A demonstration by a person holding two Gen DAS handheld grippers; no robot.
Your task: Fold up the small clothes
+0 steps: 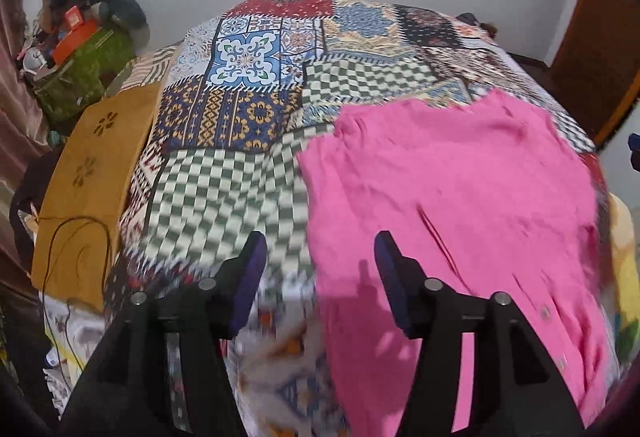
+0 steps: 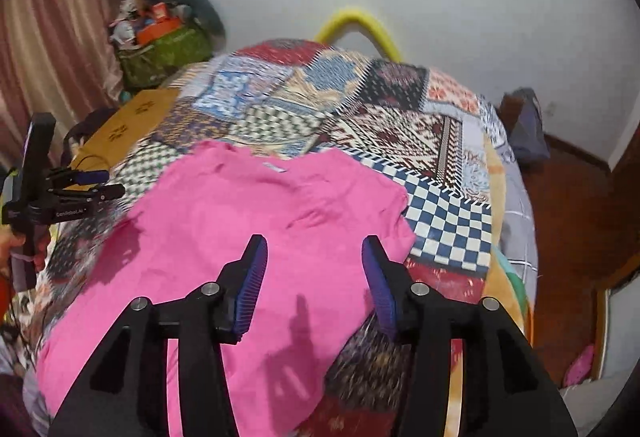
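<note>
Now our right hand-held gripper (image 2: 314,257) hangs open and empty right over the pink shirt (image 2: 240,237), collar ahead, length running toward us. Our left hand-held gripper (image 1: 320,257), also open, straddles its left edge on the bed (image 1: 224,177).

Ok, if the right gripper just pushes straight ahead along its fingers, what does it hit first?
Most likely the pink garment: the right gripper hangs open above it, angled down at the cloth spread on the patchwork bedspread. Depth is uncertain.
</note>
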